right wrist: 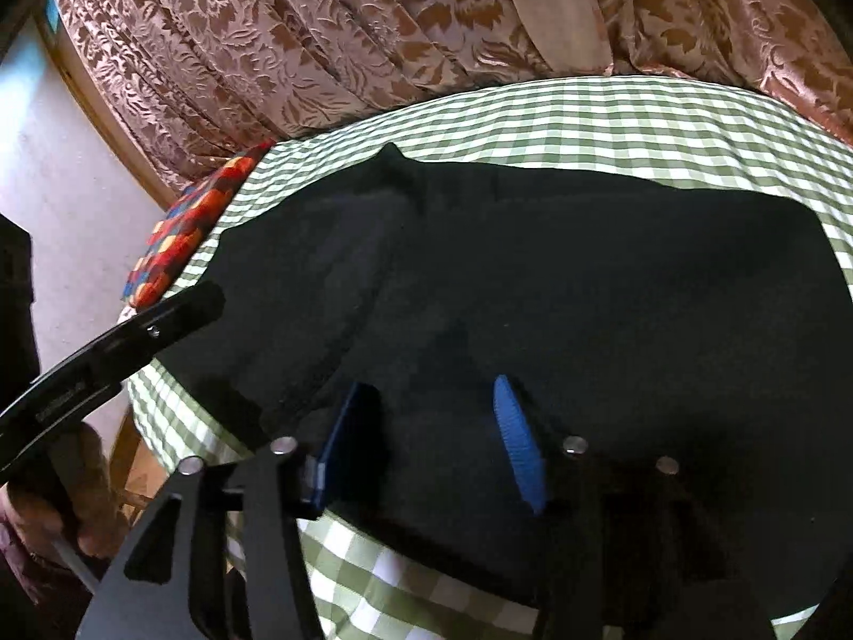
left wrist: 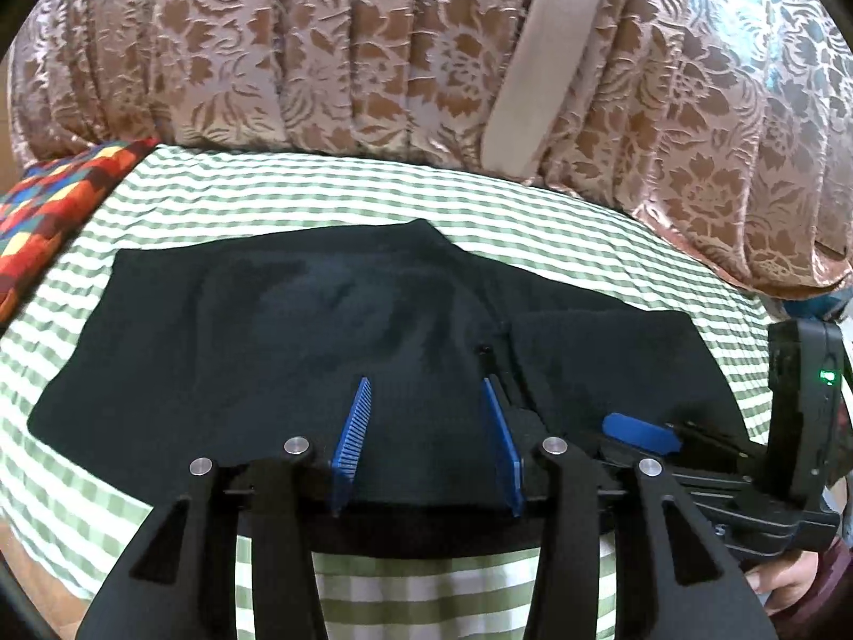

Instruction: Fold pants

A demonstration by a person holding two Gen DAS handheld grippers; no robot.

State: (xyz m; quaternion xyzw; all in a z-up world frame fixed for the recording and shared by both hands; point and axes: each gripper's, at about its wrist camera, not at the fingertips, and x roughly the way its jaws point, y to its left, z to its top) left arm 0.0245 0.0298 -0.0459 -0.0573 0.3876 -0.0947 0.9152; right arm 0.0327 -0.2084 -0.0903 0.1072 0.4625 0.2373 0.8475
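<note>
Black pants [left wrist: 330,341] lie spread flat on a green-and-white checked cloth [left wrist: 320,186]; they also fill the right wrist view [right wrist: 560,288]. My left gripper [left wrist: 426,400] is open, its blue-padded fingers [left wrist: 352,437] hovering over the near edge of the pants. My right gripper [right wrist: 437,405] is open too, fingers apart over the near edge of the pants. The right gripper shows at the right of the left wrist view [left wrist: 640,429]. The left gripper's body shows at the left of the right wrist view [right wrist: 106,352]. Neither holds fabric.
A brown floral curtain [left wrist: 373,53] hangs behind the table. A multicoloured patterned cushion [left wrist: 48,213] lies at the table's left edge, also in the right wrist view [right wrist: 186,234]. The person's hand [right wrist: 42,506] grips the left tool's handle.
</note>
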